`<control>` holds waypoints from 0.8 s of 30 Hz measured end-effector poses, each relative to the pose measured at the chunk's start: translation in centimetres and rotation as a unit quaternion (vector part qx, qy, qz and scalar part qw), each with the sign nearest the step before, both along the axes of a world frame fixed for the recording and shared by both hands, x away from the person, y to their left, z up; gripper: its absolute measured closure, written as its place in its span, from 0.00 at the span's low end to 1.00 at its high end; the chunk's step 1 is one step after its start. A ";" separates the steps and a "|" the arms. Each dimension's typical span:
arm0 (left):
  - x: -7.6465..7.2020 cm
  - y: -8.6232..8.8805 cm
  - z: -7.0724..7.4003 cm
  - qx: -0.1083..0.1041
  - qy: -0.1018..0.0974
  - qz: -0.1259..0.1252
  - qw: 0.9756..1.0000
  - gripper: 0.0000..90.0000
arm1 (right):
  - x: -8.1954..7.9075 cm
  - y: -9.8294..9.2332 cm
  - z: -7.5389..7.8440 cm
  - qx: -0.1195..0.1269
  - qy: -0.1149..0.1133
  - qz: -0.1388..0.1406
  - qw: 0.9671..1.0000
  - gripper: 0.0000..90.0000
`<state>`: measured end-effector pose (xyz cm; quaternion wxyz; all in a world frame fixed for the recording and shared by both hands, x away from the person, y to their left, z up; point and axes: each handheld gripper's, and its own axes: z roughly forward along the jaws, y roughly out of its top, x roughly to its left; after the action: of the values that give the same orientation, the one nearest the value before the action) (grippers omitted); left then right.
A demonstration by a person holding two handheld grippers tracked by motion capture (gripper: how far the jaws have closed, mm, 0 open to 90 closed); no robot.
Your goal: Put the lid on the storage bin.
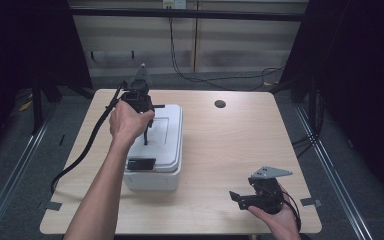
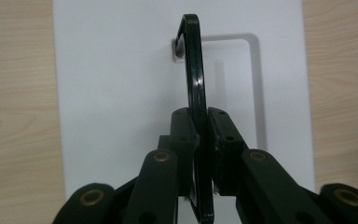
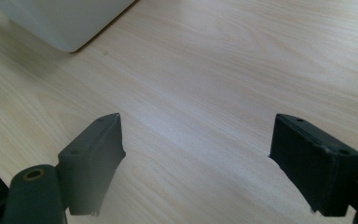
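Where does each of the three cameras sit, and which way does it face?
High view: above the table's near side, facing forward and down; forearms, both tongs.
Left gripper view: on the left tongs, facing down at the white box's lid; jaws clamp its black handle.
Right gripper view: on the right tongs, facing the tabletop; jaws apart.
Shared: the white box.
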<state>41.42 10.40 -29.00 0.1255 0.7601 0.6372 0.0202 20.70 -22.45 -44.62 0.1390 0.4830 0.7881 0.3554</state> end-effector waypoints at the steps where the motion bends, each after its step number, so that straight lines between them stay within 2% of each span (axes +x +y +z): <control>1: 0.1 0.1 -0.1 0.000 0.005 -0.003 1.000 0.91 | 0.0 0.0 0.0 0.000 0.000 0.000 1.000 0.19; 3: 0.5 0.1 -0.3 -0.003 0.005 -0.001 1.000 0.90 | 0.0 0.0 0.0 0.000 -0.001 0.000 1.000 0.18; 6: 1.2 0.0 -1.0 0.000 0.019 -0.006 1.000 0.89 | -0.1 0.0 0.0 0.001 0.000 -0.002 1.000 0.18; 8: 1.4 -0.1 -1.6 0.006 0.022 0.001 1.000 0.92 | -0.1 -0.1 0.0 0.002 -0.002 -0.001 1.000 0.18; 10: 1.4 0.1 -1.6 0.004 0.018 0.013 1.000 0.93 | 0.0 0.0 0.0 0.002 0.000 -0.001 1.000 0.18; 11: 1.5 0.2 -1.5 0.005 0.027 0.013 1.000 0.94 | 0.0 0.0 0.0 0.002 0.002 -0.001 1.000 0.18; 15: 1.3 0.9 -0.8 0.004 0.019 0.029 0.999 0.94 | 0.0 0.1 0.0 0.001 0.002 0.001 1.000 0.18; 17: 1.1 1.0 -0.5 -0.002 0.020 0.028 0.999 0.94 | 0.0 0.0 0.0 0.002 0.002 0.000 1.000 0.18; 20: 0.8 0.9 0.2 -0.005 0.011 0.023 1.000 0.94 | 0.0 0.1 0.0 0.000 0.003 0.000 1.000 0.18; 21: 0.7 0.8 0.4 0.001 0.016 0.020 1.000 0.94 | 0.0 0.1 -0.1 0.000 0.003 0.000 1.000 0.18; 23: 0.5 0.6 0.5 -0.002 0.013 0.025 1.000 0.94 | 0.1 0.1 -0.1 0.000 0.004 0.000 1.000 0.18; 24: 0.5 0.4 0.3 -0.004 0.019 0.019 1.000 0.94 | 0.1 0.1 -0.1 0.000 0.003 0.001 1.000 0.18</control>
<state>41.89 10.80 -28.68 0.1156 0.7479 0.6537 0.0058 20.81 -22.36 -44.73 0.1361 0.4836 0.7888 0.3542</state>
